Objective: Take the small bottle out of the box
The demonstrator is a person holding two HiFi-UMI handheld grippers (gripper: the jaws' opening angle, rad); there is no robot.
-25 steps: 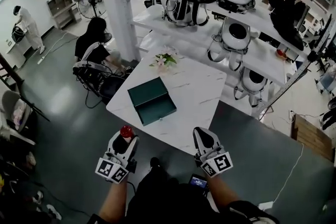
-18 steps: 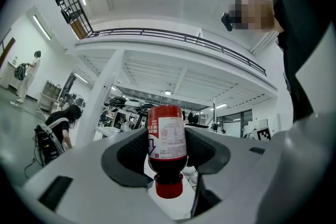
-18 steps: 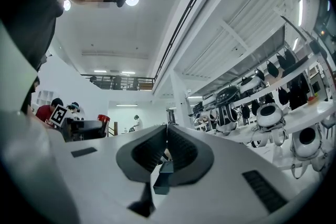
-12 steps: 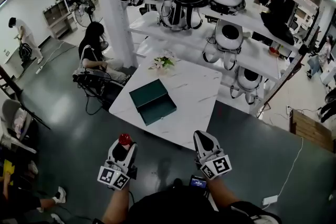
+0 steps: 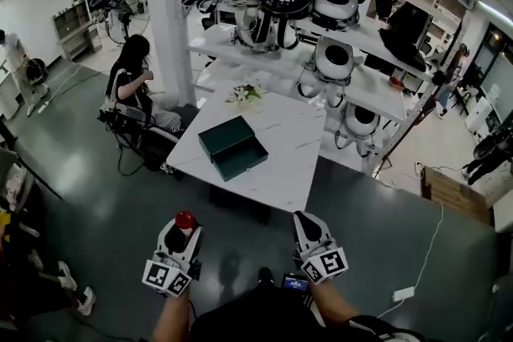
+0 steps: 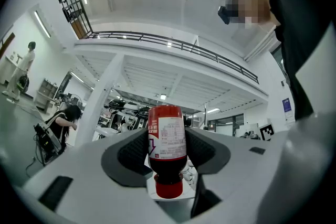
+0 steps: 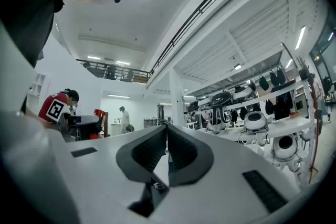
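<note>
The small bottle is clamped between the jaws of the left gripper. It lies along them, with its red cap toward the gripper body and its other red end projecting past the jaw tips. The grip falls on the labelled middle, which is judged to keep the bottle from slipping. The bottle is thus out of the box, which stands open on the bench, well ahead of both sets of jaws; removal is judged complete. The jaws of the right gripper are closed together on nothing, no second grip being required. Beyond the box, a flower bunch stands on the bench. Only floor lies between the jaws and the bench, and no obstruction is seen there.
</note>
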